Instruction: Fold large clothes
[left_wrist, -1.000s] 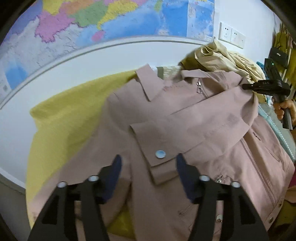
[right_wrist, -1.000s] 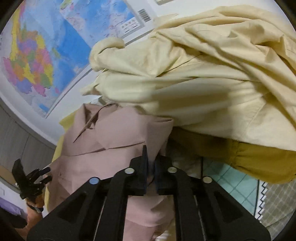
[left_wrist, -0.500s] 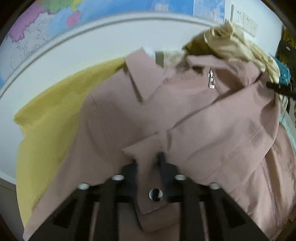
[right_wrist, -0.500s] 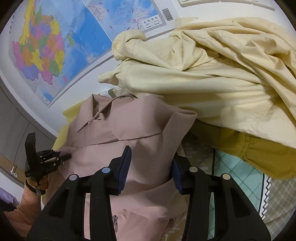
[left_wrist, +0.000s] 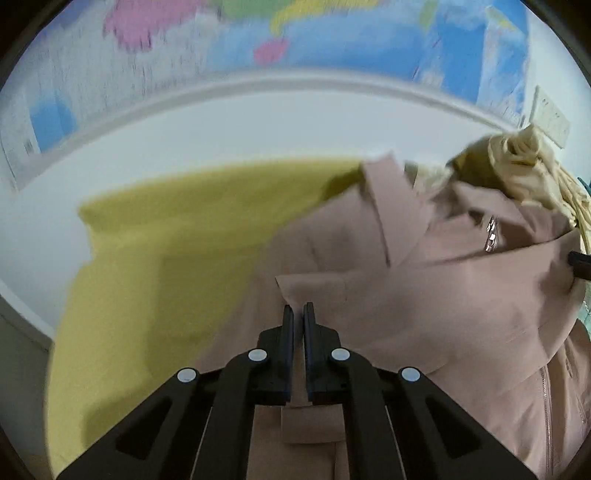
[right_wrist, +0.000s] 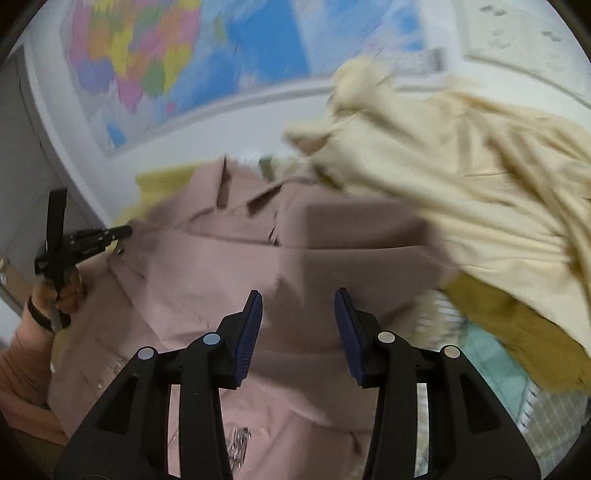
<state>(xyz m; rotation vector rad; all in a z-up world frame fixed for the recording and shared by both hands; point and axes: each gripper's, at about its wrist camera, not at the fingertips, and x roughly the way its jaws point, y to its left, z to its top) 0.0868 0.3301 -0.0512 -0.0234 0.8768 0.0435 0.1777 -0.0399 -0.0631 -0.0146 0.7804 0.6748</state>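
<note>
A dusty-pink jacket (left_wrist: 424, 295) lies spread over a yellow cloth (left_wrist: 166, 251), collar toward the wall. My left gripper (left_wrist: 298, 314) is shut on the jacket's sleeve cuff (left_wrist: 314, 291) and holds it over the jacket's left side. In the right wrist view the jacket (right_wrist: 221, 280) fills the middle. My right gripper (right_wrist: 298, 306) is open and empty just above the folded sleeve and shoulder. The left gripper (right_wrist: 125, 232) also shows at the left of that view, in a hand, touching the jacket's edge.
A heap of cream clothing (right_wrist: 461, 166) over a mustard garment (right_wrist: 517, 332) lies to the right of the jacket. A patterned teal mat (right_wrist: 498, 354) shows under it. A wall map (left_wrist: 295, 33) hangs behind. A wall socket (left_wrist: 550, 114) is at the far right.
My left gripper closed on the sleeve cuff and has carried it left and up. My right gripper opened, let go of the jacket and widened further.
</note>
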